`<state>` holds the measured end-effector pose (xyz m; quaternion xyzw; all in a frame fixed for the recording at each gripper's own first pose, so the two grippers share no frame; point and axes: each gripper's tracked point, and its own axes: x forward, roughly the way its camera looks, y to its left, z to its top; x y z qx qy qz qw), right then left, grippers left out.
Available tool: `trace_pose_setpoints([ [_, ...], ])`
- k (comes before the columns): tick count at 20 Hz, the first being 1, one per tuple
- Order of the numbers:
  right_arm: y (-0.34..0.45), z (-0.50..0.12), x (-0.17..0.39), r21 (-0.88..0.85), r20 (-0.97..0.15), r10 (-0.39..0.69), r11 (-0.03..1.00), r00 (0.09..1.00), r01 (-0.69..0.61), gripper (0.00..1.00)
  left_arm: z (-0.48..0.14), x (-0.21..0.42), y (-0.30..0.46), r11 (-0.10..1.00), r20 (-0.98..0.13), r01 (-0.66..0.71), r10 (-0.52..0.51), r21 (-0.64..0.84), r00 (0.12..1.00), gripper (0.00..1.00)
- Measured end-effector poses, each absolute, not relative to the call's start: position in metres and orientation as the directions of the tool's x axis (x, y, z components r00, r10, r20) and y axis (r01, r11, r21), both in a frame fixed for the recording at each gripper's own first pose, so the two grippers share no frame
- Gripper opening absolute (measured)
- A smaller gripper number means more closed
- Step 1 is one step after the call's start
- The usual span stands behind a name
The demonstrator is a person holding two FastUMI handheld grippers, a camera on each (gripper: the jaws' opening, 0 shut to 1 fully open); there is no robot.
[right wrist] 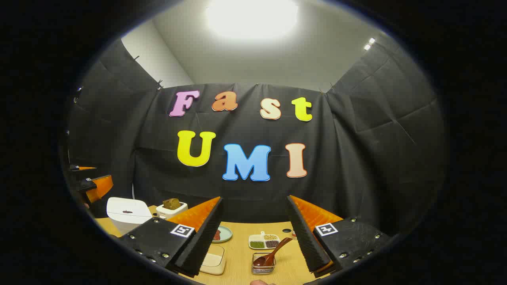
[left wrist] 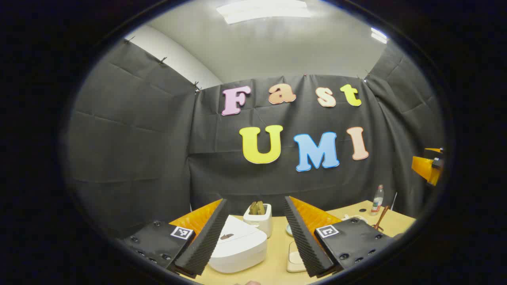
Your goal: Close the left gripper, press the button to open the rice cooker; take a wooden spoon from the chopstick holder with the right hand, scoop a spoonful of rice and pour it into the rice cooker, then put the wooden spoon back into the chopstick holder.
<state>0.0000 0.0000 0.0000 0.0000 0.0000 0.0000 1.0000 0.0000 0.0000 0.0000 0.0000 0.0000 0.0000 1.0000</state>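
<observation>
Nearest the left lens: left gripper (left wrist: 255,233), jaws spread wide, nothing between them, held above the wooden table (left wrist: 277,269)
Rice cooker: white rice cooker (left wrist: 237,247) sits on the table just past the left finger, lid down, small dark mark on the lid; seen again far left in the right gripper view (right wrist: 127,213)
Bread box: white container (left wrist: 259,217) with brown slices standing in it, just behind the rice cooker
Pad: pale square dish (left wrist: 295,259) on the table beside the right finger of the left gripper
Far right of left view: clear bottle (left wrist: 377,200) with a red cap near the table's back edge; thin brown sticks (left wrist: 381,218) lean nearby, too small to tell what they are
Nearest the right lens: right gripper (right wrist: 253,233), jaws wide apart, holding nothing
Wooden spoon: wooden spoon (right wrist: 271,255) rests tilted in a clear chopstick holder (right wrist: 263,264), bowl end down, handle leaning up to the right, between the right gripper's fingers in view
Behind it: white divided tray (right wrist: 263,240) with green, tan and dark grains; teal plate (right wrist: 223,233) partly behind the left finger
Far left of right view: other gripper's body at the edge, state there unclear
</observation>
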Motion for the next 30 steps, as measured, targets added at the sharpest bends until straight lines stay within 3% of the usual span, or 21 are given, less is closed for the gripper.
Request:
trace_pose_setpoints([
  [18, 0.001, -0.001, 0.008, 0.010, 0.011, 0.003, 1.000, 1.000, -0.003, 0.95, 0.009, 0.003, -0.001, 1.000, 0.031, 0.021, -0.021, 0.009, 0.999, 0.95],
  [19, 0.001, -0.001, 0.008, 0.007, 0.012, 0.002, 1.000, 1.000, -0.002, 0.95, 0.010, 0.005, -0.001, 1.000, 0.032, 0.024, -0.024, 0.009, 0.999, 0.99],
  [22, 0.002, -0.001, 0.009, 0.002, 0.014, 0.007, 1.000, 1.000, -0.007, 0.95, 0.011, 0.007, -0.002, 0.999, 0.030, 0.032, -0.032, 0.010, 0.999, 0.94],
  [27, 0.003, -0.002, 0.009, 0.000, 0.012, 0.015, 1.000, 1.000, -0.016, 0.95, 0.014, 0.010, -0.004, 0.999, 0.032, 0.048, -0.048, 0.019, 0.998, 0.72],
  [30, 0.004, -0.004, 0.010, -0.003, 0.011, 0.018, 1.000, 1.000, -0.018, 0.95, 0.012, 0.011, 0.000, 0.999, 0.032, 0.032, -0.033, 0.029, 0.999, 0.50],
])
